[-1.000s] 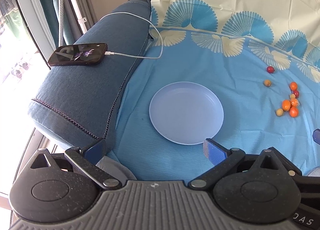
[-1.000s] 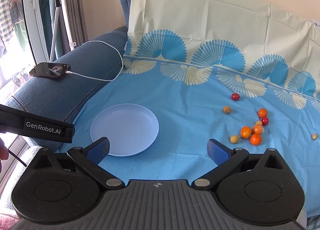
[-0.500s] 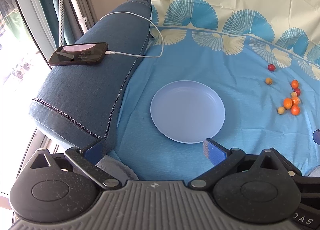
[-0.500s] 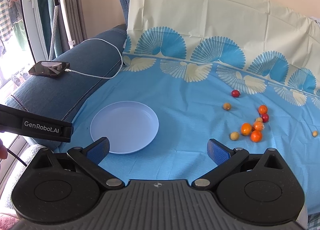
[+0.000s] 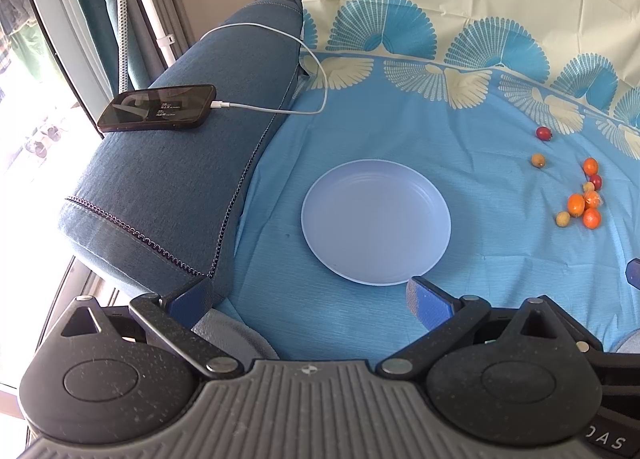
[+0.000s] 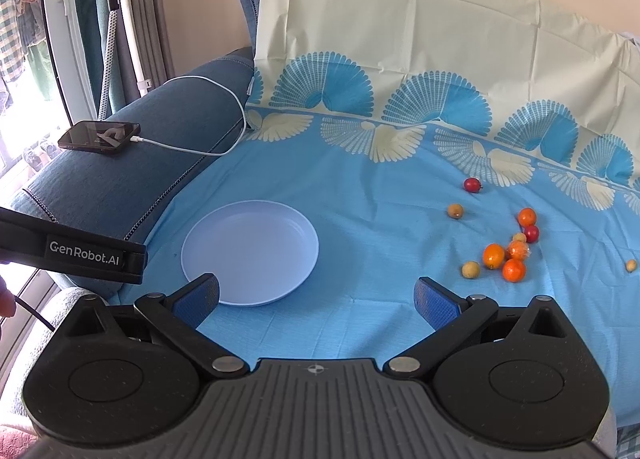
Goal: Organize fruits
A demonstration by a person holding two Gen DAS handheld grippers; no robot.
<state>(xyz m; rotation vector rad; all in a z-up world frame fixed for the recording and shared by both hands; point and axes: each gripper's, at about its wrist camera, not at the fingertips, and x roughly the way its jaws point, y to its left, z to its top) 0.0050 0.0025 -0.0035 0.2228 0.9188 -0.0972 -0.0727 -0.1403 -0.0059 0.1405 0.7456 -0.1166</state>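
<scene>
A round, pale lilac plastic plate point(image 5: 376, 221) is seen lying empty on a light blue cloth with a fan-pattern border point(image 5: 400, 131), which is spread over the seat and back of a blue fabric sofa point(image 5: 180, 163). The left tongs point(image 5: 308, 295) are held wide apart with nothing between them, their blue-padded fingertips point(image 5: 428, 299) poised just at the near rim of the plate. The right tongs point(image 6: 316, 299) are likewise spread wide and hold nothing; the left blue pad point(image 6: 198, 301) overlaps the plate's near edge in the right wrist view.

A scatter of small round fruits point(image 6: 502, 255) is shown lying on the cloth well to the right of the plate: several orange ones point(image 6: 514, 271) clustered together with two tan ones, a dark red fruit point(image 6: 472, 184) farther back, a tan one point(image 6: 455, 211) near it, and a lone tan fruit point(image 6: 631, 265) at the far right. None has been placed on the plate.

A black smartphone point(image 5: 158, 107) is seen resting on the sofa's armrest, with a white charging cable point(image 5: 288, 59) plugged into it and looped over onto the cloth. The black body of the left device, marked GenRobot.AI point(image 6: 80, 257), is visible at the left edge of the right wrist view.
</scene>
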